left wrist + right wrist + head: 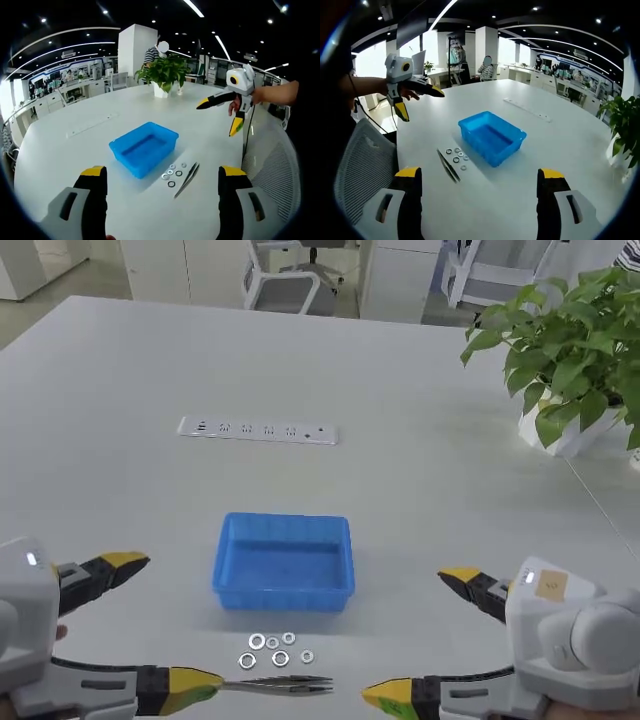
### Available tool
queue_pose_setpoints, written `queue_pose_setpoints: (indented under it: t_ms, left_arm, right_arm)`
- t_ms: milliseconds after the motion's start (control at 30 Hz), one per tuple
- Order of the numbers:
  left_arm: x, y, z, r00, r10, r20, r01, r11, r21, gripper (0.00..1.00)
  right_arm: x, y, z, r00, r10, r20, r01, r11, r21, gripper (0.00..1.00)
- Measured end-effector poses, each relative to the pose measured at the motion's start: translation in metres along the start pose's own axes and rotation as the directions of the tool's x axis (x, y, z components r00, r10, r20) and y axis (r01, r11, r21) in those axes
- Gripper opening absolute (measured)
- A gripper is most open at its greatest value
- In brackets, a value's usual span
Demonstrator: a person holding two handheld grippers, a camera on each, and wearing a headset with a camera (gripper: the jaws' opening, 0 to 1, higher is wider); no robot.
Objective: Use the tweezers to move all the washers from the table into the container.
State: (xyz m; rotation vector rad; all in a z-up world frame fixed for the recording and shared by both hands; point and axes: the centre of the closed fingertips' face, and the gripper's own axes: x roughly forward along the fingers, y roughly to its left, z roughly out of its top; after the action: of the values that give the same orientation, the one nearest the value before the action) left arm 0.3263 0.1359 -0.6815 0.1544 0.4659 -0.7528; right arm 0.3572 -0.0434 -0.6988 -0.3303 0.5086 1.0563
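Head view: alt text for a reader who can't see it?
An empty blue container sits on a white table, washers and tweezers lying just in front. The left hand-held gripper and right hand-held gripper hover open on either side.

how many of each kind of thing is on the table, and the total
washers: 6
tweezers: 1
blue container: 1
power strip: 1
potted plant: 1
total: 10
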Motion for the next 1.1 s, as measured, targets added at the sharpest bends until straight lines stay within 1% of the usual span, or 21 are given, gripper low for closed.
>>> queue_pose_setpoints:
  t_ms: [1100]
  left_arm:
    - [-0.0004,0.0017,0.0024,1.0,-0.009,0.0,0.009,1.0,0.009,0.97]
  right_arm:
    - [0.0013,-0.002,0.0019,1.0,-0.003,0.003,0.003,1.0,-0.009,0.96]
